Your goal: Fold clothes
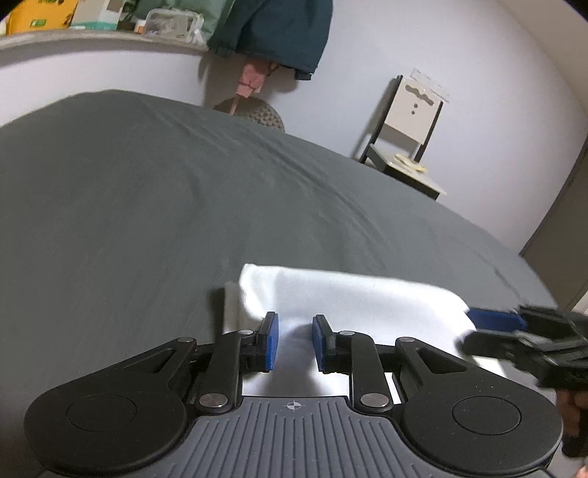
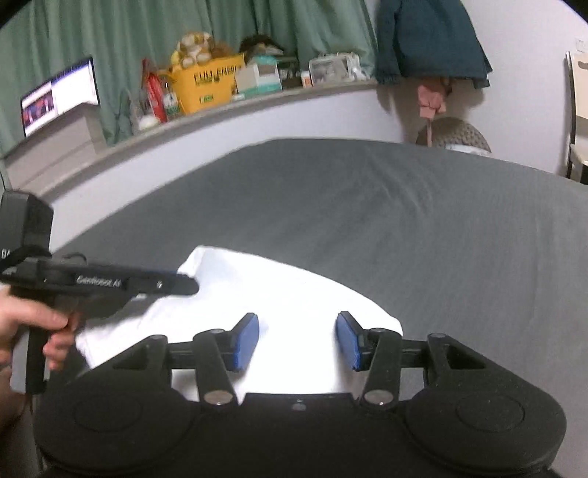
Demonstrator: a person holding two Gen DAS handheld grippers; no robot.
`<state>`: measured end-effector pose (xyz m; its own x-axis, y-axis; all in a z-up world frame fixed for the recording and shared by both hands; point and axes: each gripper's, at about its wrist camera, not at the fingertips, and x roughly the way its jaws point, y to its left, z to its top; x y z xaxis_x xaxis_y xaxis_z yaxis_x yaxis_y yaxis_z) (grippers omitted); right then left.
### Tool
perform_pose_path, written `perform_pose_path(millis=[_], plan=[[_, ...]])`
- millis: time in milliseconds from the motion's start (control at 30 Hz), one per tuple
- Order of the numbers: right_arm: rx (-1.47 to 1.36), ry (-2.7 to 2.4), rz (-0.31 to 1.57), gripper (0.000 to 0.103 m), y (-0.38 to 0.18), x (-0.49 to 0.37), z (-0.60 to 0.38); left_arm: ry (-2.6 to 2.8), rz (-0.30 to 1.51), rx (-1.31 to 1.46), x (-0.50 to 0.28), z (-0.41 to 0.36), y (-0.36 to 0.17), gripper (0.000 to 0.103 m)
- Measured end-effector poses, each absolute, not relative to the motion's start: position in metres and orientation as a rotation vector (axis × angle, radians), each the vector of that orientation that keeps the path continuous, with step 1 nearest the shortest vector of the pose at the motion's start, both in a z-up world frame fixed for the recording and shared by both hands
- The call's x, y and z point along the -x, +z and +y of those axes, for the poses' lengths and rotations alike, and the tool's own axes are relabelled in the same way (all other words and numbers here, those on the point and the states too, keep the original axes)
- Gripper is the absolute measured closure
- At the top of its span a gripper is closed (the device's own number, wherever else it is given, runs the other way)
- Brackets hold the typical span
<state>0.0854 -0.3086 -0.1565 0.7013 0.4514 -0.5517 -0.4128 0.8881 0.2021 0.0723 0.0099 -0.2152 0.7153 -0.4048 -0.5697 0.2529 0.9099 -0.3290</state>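
A folded white garment (image 1: 349, 294) lies flat on the dark grey bed sheet (image 1: 147, 202), near its front edge. My left gripper (image 1: 294, 320) hovers over the garment's near left part, its blue pads a small gap apart with cloth below them, not pinched. From the right wrist view the same garment (image 2: 275, 290) is beneath my right gripper (image 2: 297, 323), which stands open wide above its near right edge. The right gripper (image 1: 474, 331) shows at the garment's right side in the left wrist view. The left gripper (image 2: 183, 281), held by a hand (image 2: 25, 323), reaches in side-on over the garment's left corner.
The grey sheet (image 2: 404, 220) stretches far beyond the garment. A ledge with a yellow basket (image 2: 205, 84) and clutter runs along the wall behind. A dark jacket (image 1: 279, 33) hangs above a knitted pouf (image 1: 253, 114). A chair (image 1: 408, 147) and a door (image 1: 562, 239) stand right.
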Motion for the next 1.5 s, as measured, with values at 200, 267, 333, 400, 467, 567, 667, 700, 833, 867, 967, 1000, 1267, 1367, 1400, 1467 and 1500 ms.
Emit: perform_pose_path(millis=[200, 267, 333, 400, 467, 567, 667, 700, 833, 867, 967, 1000, 1267, 1367, 1400, 1467, 1500], plan=[[0.043, 0.490, 0.604, 0.052, -0.147, -0.056, -0.305, -0.380, 0.697, 0.289, -0.060, 0.020, -0.223, 0.081], [0.056, 0.501, 0.581, 0.051, -0.144, -0.038, -0.309, -0.387, 0.694, 0.283, -0.054, 0.020, -0.224, 0.081], [0.052, 0.513, 0.596, 0.051, -0.145, -0.027, -0.312, -0.395, 0.693, 0.273, -0.046, 0.024, -0.219, 0.081], [0.044, 0.525, 0.620, 0.051, -0.147, -0.017, -0.314, -0.394, 0.667, 0.268, -0.031, 0.025, -0.210, 0.081], [0.010, 0.525, 0.659, 0.048, -0.153, -0.014, -0.317, -0.391, 0.648, 0.298, -0.017, 0.030, -0.205, 0.080], [-0.053, 0.517, 0.735, 0.047, -0.165, -0.023, -0.321, -0.430, 0.689, 0.323, -0.006, 0.032, -0.213, 0.080], [-0.116, 0.511, 0.772, 0.046, -0.164, -0.028, -0.327, -0.430, 0.714, 0.293, -0.002, 0.028, -0.218, 0.076], [-0.108, 0.515, 0.773, 0.046, -0.161, -0.027, -0.327, -0.430, 0.714, 0.288, -0.001, 0.028, -0.217, 0.076], [-0.142, 0.570, 0.793, 0.044, -0.151, -0.019, -0.333, -0.414, 0.716, 0.282, 0.005, 0.029, -0.207, 0.074], [-0.154, 0.582, 0.795, 0.041, -0.150, -0.016, -0.335, -0.405, 0.713, 0.291, 0.010, 0.031, -0.204, 0.073], [-0.166, 0.578, 0.810, 0.034, -0.154, -0.007, -0.339, -0.359, 0.710, 0.315, 0.021, 0.043, -0.198, 0.070], [-0.169, 0.572, 0.818, 0.034, -0.156, -0.005, -0.341, -0.314, 0.717, 0.315, 0.023, 0.047, -0.196, 0.062], [-0.366, 0.565, 0.875, 0.024, -0.167, -0.010, -0.355, -0.233, 0.798, 0.563, 0.031, 0.081, -0.210, 0.021], [-0.457, 0.581, 0.885, 0.021, -0.172, -0.012, -0.360, -0.280, 0.851, 0.637, 0.030, 0.080, -0.218, 0.021], [-0.482, 0.583, 0.887, 0.021, -0.174, -0.013, -0.361, -0.300, 0.876, 0.666, 0.029, 0.079, -0.222, 0.021], [-0.530, 0.584, 0.887, 0.018, -0.176, -0.014, -0.363, -0.320, 0.927, 0.704, 0.026, 0.079, -0.230, 0.021], [-0.561, 0.583, 0.890, 0.018, -0.177, -0.015, -0.365, -0.323, 0.949, 0.718, 0.025, 0.079, -0.234, 0.021]])
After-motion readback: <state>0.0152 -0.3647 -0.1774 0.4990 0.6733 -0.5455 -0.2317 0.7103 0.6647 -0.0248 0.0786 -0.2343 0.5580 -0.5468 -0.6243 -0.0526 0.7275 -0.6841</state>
